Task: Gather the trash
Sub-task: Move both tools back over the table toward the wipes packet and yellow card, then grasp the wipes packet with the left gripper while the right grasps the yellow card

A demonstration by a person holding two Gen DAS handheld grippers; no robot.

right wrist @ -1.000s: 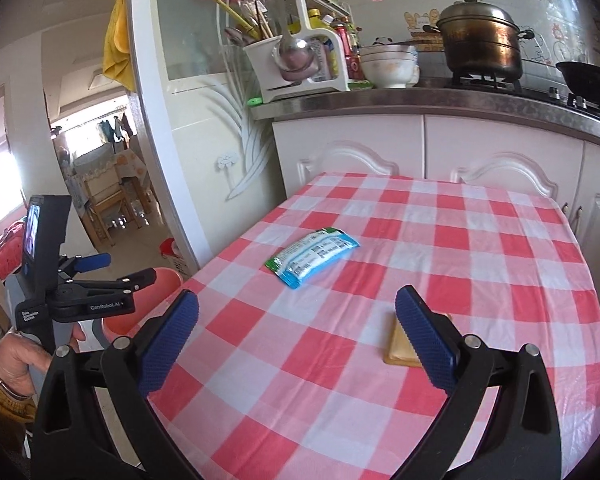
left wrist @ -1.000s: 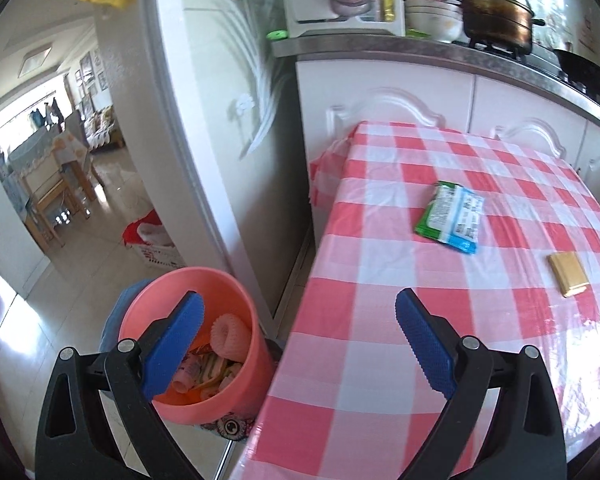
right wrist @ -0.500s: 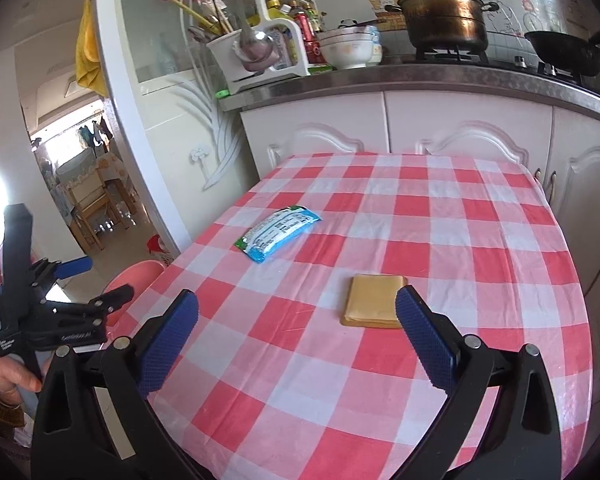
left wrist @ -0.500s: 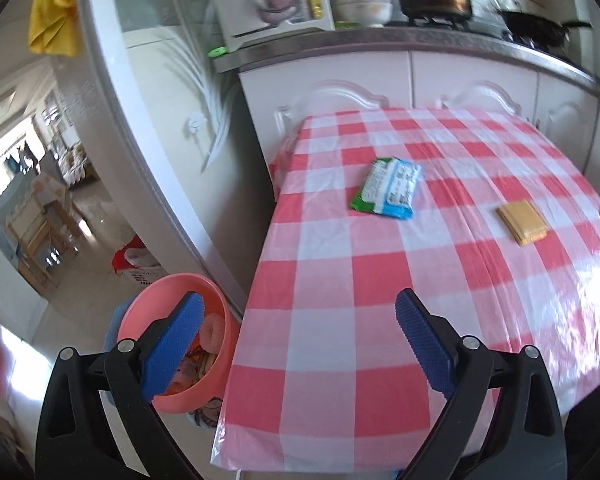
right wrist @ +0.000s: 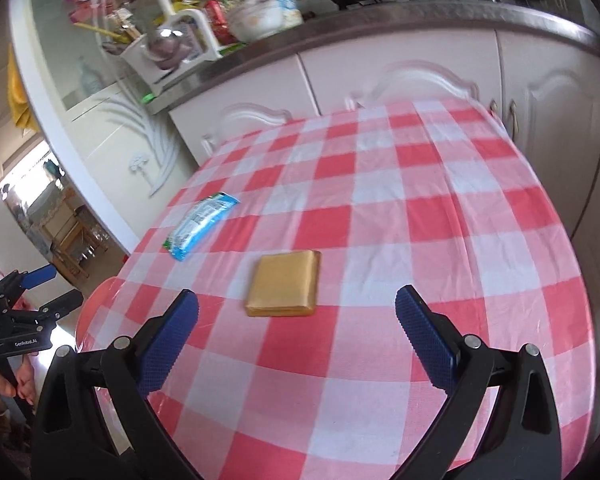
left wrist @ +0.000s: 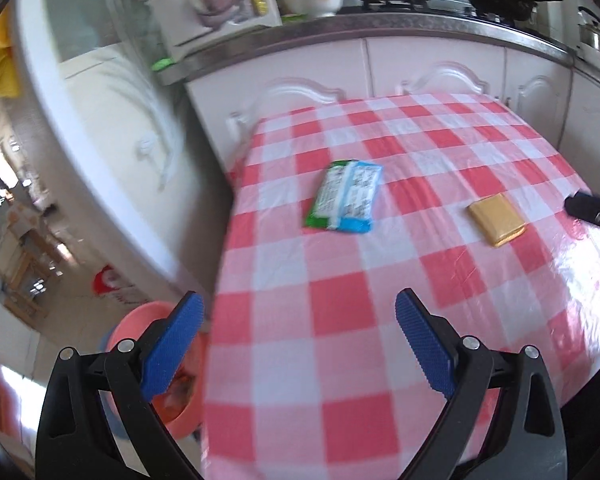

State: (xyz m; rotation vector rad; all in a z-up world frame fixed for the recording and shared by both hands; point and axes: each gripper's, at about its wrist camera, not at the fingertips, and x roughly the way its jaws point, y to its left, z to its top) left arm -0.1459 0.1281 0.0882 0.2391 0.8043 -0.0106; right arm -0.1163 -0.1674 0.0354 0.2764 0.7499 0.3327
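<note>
- The left gripper (left wrist: pixel 296 348) hangs over the near-left corner of the checked tablecloth (left wrist: pixel 340 312), jaws spread wide with nothing between them.
- The right gripper (right wrist: pixel 296 340) is likewise wide open and empty, over the near edge of the table.
- Two pieces of trash lie on the cloth, untouched: a green-and-blue snack wrapper (left wrist: pixel 346 196) ahead of the left gripper, and a flat tan packet (right wrist: pixel 285 283) just ahead of the right gripper, between the lines of its fingers.
- The two lie well apart from each other.
- A pink bin (left wrist: pixel 140 332) stands on the floor below and left of the left gripper; something lies in it, too blurred to name.
- My judgement: some collecting looks done, but both table items are left, each needing a grasp and a carry to the bin.
</note>
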